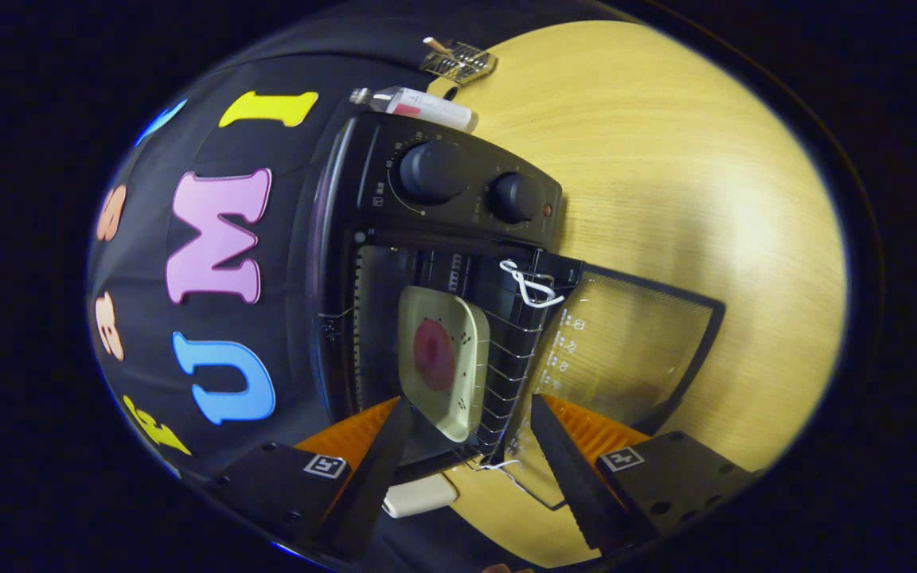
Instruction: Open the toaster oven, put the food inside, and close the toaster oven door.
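Gripper view: camera is looking along the two fingers at a scene that is appearing rolled onto its side.
Gripper: fingers are standing apart, pressing on nothing; the near edge of the tray is lying in the gap between them.
Toaster oven: black body is sitting on the wooden table, its back against the booth's black cloth wall.
Door: glass door is hanging fully open, lying out flat over the table, with white printed markings along its inner edge.
Tray: pale, rounded-corner tray is resting on the wire rack inside the oven cavity.
Food: round reddish piece is lying in the middle of the tray.
Knobs: two dark dials are sitting on the control panel beside the cavity, one larger than the other.
White cord: looped cord is hanging at the corner of the rack nearest the panel.
Bottle: small clear bottle is lying on its side, just beyond the oven's panel end.
White object: small pale block is lying on the table near the fingers; identity unclear.
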The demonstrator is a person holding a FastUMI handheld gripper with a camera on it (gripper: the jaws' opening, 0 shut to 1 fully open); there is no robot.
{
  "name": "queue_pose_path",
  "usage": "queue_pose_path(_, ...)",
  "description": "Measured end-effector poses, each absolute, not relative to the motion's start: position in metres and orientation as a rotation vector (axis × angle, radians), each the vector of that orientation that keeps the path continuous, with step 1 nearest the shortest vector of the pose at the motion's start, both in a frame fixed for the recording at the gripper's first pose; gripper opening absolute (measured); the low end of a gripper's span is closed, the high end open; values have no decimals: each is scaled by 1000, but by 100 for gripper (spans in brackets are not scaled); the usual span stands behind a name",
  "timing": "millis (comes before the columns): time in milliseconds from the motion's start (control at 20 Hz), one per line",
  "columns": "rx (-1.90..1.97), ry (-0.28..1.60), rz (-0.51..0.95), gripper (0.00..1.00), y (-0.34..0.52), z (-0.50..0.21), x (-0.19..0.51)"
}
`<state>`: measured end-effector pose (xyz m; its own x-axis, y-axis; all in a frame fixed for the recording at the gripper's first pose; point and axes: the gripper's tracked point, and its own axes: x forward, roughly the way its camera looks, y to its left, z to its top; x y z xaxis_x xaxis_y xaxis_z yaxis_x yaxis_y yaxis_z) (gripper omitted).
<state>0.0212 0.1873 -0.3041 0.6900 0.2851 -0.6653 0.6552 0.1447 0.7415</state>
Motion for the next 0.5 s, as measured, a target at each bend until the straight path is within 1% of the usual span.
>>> queue_pose_path(150,1267,847,-195,98,178,-295,-2)
queue_pose_path(300,1114,883,-140,98,165,-295,-30)
queue_pose_path(500,921,1026,-51,98,170,-311,-78)
